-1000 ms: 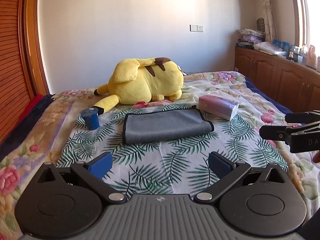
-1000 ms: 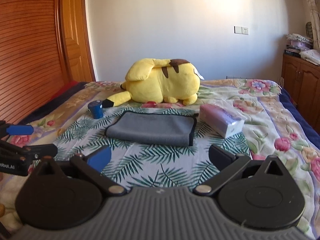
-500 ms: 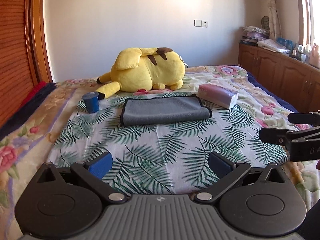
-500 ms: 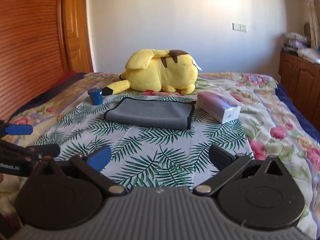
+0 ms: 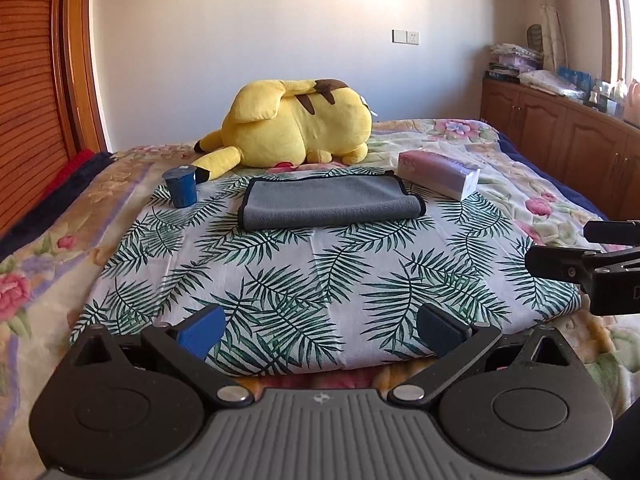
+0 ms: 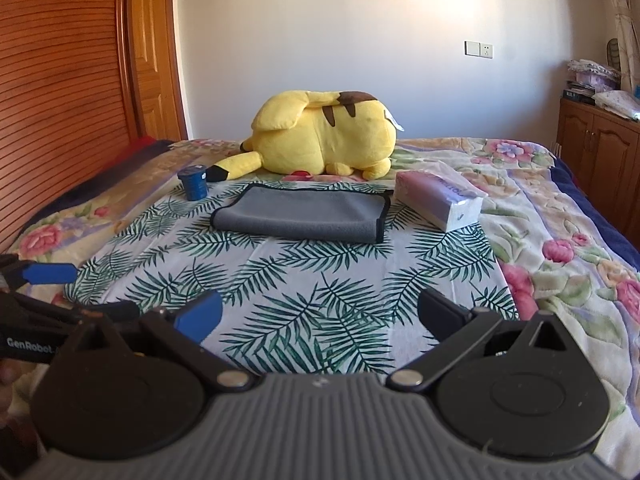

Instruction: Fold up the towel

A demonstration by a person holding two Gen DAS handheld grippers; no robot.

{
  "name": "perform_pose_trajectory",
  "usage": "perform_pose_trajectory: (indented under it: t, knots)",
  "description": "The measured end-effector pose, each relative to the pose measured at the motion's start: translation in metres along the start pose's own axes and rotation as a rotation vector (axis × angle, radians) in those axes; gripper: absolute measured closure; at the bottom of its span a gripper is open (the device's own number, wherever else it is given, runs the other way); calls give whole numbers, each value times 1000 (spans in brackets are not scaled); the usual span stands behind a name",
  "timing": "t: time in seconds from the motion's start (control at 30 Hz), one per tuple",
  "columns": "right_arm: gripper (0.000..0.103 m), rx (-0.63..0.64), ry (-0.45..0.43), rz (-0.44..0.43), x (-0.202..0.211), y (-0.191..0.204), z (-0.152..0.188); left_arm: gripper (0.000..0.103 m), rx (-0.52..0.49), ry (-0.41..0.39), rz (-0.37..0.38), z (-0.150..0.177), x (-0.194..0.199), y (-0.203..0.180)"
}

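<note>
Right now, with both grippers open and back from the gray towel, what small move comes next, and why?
Probably nothing more than easing both away: the gray towel already lies doubled over on the palm-leaf sheet, and the left gripper and right gripper hold nothing.

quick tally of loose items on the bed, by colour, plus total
Grey: 1, the folded towel
Yellow: 1, the plush toy
Blue: 1, the small cup
Pink and white: 1, the tissue pack
Total: 4, all on or beside the palm-leaf cloth.
</note>
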State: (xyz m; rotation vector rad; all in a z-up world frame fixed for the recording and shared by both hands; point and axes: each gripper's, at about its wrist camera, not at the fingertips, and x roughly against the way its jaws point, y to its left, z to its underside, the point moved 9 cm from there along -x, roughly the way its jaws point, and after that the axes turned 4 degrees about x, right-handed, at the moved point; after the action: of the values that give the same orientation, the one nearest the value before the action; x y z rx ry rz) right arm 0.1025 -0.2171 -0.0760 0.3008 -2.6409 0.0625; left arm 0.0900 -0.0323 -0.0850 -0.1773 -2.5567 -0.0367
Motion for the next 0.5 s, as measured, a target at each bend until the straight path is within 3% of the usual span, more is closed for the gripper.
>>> perform_pose_trajectory:
  t: [0.5]
  knots:
    - [0, -13, -71, 21, 8, -5, -4, 16, -3, -91, -22, -13, 16, 4]
